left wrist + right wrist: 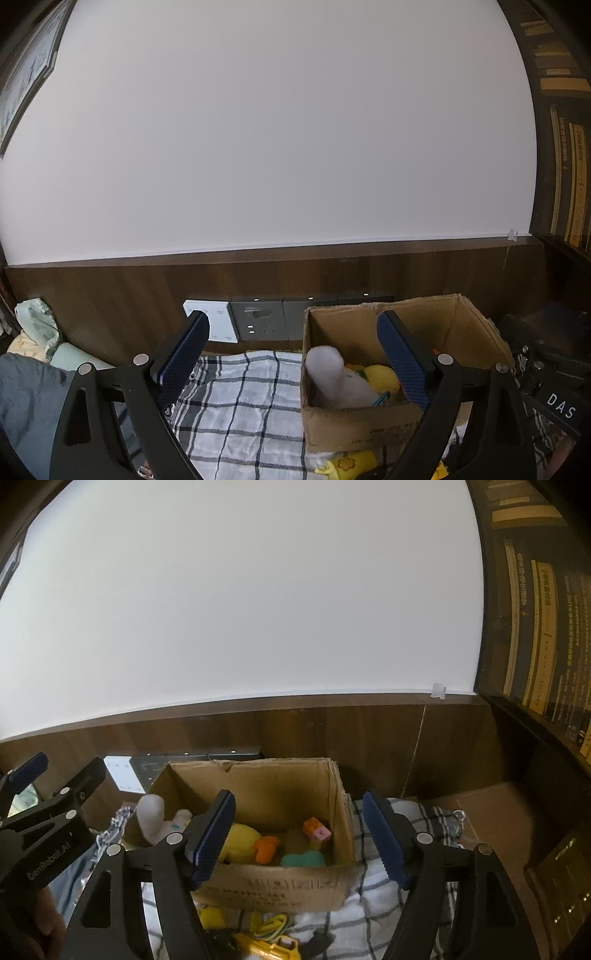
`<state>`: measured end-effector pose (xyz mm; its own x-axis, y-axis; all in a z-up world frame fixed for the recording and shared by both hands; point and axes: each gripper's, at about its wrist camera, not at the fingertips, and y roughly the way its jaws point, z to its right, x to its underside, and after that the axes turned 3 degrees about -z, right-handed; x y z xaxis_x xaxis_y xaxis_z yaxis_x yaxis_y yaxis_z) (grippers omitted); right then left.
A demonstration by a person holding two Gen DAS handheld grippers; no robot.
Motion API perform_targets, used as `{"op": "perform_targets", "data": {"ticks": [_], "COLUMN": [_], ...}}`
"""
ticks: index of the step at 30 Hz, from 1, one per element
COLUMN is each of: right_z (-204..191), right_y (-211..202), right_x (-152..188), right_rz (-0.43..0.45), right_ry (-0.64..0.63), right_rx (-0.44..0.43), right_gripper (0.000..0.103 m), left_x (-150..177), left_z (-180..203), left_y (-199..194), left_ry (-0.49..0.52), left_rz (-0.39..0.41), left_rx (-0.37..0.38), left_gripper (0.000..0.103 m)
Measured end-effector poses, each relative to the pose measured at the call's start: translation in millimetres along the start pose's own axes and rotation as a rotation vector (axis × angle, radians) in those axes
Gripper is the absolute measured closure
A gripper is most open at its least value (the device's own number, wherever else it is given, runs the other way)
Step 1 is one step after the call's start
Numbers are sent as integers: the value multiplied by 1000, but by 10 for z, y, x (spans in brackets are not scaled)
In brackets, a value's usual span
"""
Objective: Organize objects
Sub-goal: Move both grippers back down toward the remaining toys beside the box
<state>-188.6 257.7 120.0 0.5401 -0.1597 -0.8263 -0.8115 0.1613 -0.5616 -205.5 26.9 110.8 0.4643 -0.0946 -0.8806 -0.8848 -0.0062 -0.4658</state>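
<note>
An open cardboard box [373, 428] [273, 890] stands on a checked cloth [240, 402]. Inside lie a white plush toy [332, 373] [155, 818], a yellow plush duck [382, 376] [242, 840] with an orange beak, a teal toy [303, 859] and a pink and orange cube [317, 830]. My left gripper [293, 328] is open and empty, raised in front of the box's left side. My right gripper [299, 812] is open and empty, above the box's near edge. Small yellow items [351, 463] [269, 945] lie on the cloth in front of the box.
A wood-panelled wall with sockets [255, 321] runs behind the box. A bookshelf [535, 627] stands at the right. Pale green and yellow bedding [37, 328] lies at the far left. A dark object marked DAS [554, 387] sits right of the box.
</note>
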Motion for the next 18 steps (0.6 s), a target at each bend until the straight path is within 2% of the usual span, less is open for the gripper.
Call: {"op": "perform_targets", "data": {"ticks": [9, 18], "right_z": [16, 95], "right_y": [-143, -262], "right_x": [180, 374], "right_rz": [-9, -16], "right_ry": [0, 9], "right_rx": [14, 37], "right_gripper": [28, 15], "left_x": [239, 403], "left_z": [11, 12], "left_y": [-189, -305], "left_ry": [11, 10], "left_rz": [-14, -20], "left_rx": [-2, -1], "left_gripper": [7, 0]}}
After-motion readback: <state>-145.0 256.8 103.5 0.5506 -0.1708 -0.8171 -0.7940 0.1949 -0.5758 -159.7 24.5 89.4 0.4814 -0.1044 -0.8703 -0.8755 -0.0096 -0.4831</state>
